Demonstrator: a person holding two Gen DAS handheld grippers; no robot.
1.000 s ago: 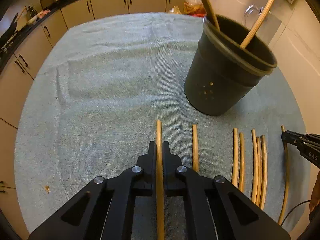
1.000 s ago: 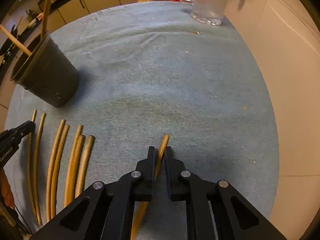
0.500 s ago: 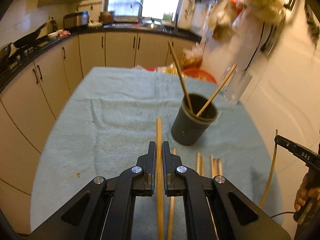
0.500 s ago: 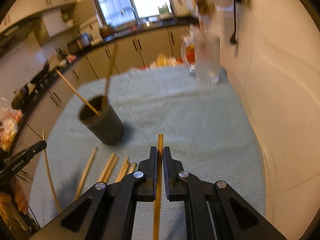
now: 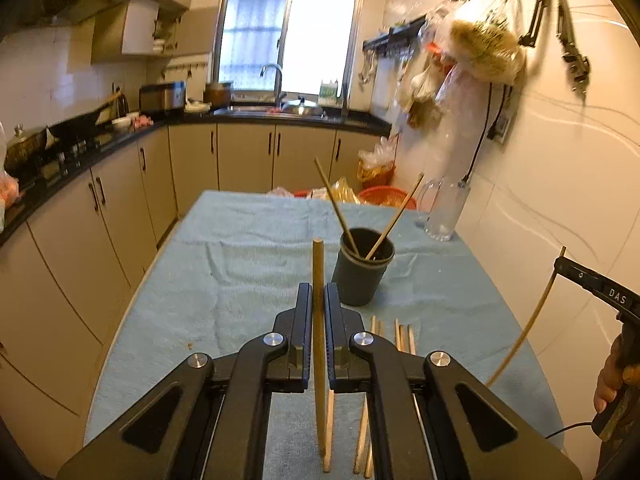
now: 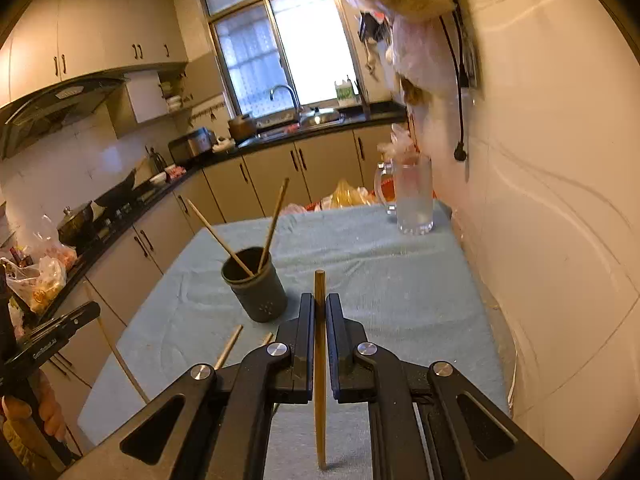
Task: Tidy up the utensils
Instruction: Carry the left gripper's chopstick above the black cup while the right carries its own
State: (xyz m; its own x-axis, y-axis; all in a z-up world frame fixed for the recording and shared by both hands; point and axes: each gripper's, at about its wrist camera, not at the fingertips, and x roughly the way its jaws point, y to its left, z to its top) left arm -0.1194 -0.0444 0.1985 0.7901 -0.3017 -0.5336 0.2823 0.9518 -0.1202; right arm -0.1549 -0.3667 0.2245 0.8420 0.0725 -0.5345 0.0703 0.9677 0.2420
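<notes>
My left gripper (image 5: 318,294) is shut on a wooden chopstick (image 5: 318,264), held above the towel-covered table (image 5: 240,272). A second chopstick (image 6: 319,288) is pinched in my right gripper (image 6: 319,304), which also shows at the right edge of the left wrist view (image 5: 560,264). A dark round utensil holder (image 5: 361,270) stands upright ahead with two chopsticks leaning in it; the right wrist view has the holder (image 6: 256,292) to the left of my fingers. Several loose chopsticks (image 5: 402,336) lie on the towel below the holder. My left gripper (image 6: 94,308) reaches in at the far left there.
A clear glass pitcher (image 6: 414,196) stands at the table's far right corner by the tiled wall (image 6: 560,200). Kitchen cabinets (image 5: 100,208) and a dark counter run along the left. Bags hang on the wall above. A hand (image 5: 612,380) grips the right tool.
Both grippers have risen from the towel, each carrying its chopstick, and tilted up, so the views now take in the kitchen. The holder looks smaller and farther off.
</notes>
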